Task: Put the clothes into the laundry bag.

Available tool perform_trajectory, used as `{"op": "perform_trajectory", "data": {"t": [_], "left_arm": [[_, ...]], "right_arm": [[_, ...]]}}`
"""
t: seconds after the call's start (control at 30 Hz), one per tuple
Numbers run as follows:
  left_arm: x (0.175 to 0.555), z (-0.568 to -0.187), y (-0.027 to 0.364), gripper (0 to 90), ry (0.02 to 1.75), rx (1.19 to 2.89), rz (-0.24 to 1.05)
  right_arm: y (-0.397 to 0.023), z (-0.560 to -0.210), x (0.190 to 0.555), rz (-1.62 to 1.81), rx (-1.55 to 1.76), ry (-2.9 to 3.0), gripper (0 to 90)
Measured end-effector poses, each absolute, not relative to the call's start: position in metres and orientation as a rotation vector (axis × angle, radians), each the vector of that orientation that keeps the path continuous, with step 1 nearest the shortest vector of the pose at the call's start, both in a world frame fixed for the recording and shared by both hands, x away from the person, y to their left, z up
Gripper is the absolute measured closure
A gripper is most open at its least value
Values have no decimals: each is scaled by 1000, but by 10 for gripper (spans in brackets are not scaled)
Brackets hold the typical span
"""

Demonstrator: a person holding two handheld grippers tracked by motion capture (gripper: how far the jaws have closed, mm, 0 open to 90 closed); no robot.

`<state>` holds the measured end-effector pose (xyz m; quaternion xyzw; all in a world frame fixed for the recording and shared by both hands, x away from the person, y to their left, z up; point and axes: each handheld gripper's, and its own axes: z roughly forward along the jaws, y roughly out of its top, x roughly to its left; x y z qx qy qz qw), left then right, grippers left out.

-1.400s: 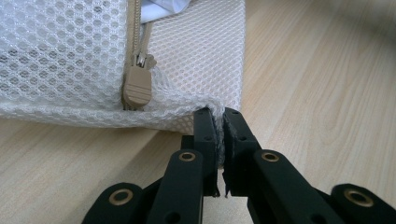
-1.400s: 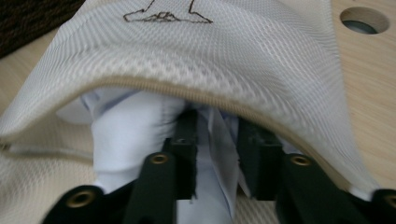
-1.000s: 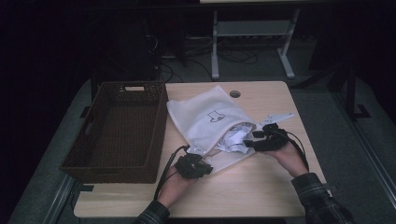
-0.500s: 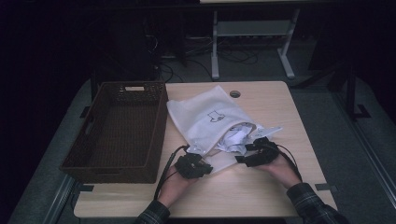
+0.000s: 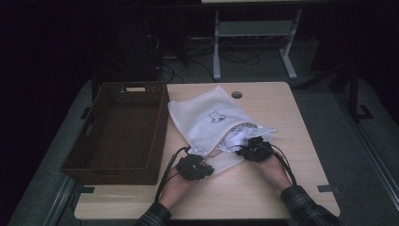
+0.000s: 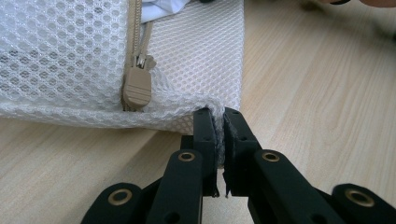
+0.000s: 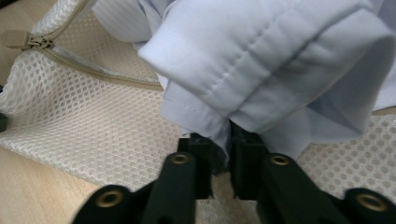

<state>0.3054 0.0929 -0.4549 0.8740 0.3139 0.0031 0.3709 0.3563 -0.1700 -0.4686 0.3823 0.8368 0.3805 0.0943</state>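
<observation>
High view: a white mesh laundry bag with a beige zipper (image 5: 207, 120) is seen lying on the light wooden bench (image 5: 306, 122), beside a brown wicker basket (image 5: 120, 132). Its corner is pinched by the left tongs (image 6: 219, 122). The right tongs (image 7: 223, 140), just closed, are clamped on a pale blue garment (image 7: 280, 60) at the bag's mouth.

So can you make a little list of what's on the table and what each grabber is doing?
table: light wood
basket: brown woven, left side of the table
bag: white mesh laundry bag with a tan zipper
garment: pale blue-white cloth poking out of the bag's mouth
left gripper: shut on the bag's edge
right gripper: jaws just closed, pinching the garment's fold
</observation>
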Motion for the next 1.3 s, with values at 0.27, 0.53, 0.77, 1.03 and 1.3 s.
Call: {"op": "perform_trajectory", "data": {"t": [0.27, 0.53, 0.77, 1.03, 1.3], "left_arm": [[305, -454, 93, 851, 801, 2243, 8], [304, -453, 92, 853, 794, 2251, 7], [302, -452, 91, 854, 784, 2255, -6], [299, -451, 87, 854, 766, 2259, -23], [294, -451, 80, 854, 720, 2272, -54]], "right_arm": [[-168, -462, 359, 1137, 1098, 2480, 840], [-162, -453, 373, 1148, 1090, 2448, 849], [-150, -450, 386, 1171, 1088, 2427, 851], [-141, -452, 397, 1182, 1091, 2416, 851], [-131, -454, 405, 1208, 1095, 2401, 853]]}}
